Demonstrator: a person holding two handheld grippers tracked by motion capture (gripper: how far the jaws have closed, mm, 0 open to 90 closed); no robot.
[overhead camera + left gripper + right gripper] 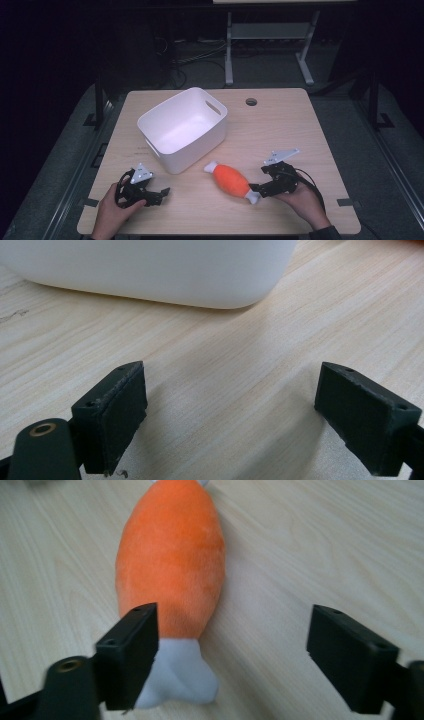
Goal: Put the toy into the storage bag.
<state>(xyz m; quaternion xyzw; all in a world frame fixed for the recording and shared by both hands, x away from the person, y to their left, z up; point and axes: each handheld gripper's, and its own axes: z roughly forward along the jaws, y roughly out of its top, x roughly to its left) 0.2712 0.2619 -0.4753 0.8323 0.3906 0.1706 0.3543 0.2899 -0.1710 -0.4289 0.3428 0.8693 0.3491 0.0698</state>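
The right gripper (259,189) lies low on the surface (300,125), held by a hand (300,200) that comes in from the near edge, its wrist angled inward. Its jaws are spread wide and released; in the right gripper view the white end of the orange plush toy (172,570) sits between them, close against one jaw and well clear of the other. The toy lies flat on the surface just beside the white bin (182,127), on its near right side. The left gripper (162,192) rests near the bin's near left corner, its hand (112,207) curled around the body, jaws parted over bare wood. The surface is pale wood grain with a round hole (251,102) beyond the bin. The room beyond is dark, with a grey metal frame (270,35) on the floor.
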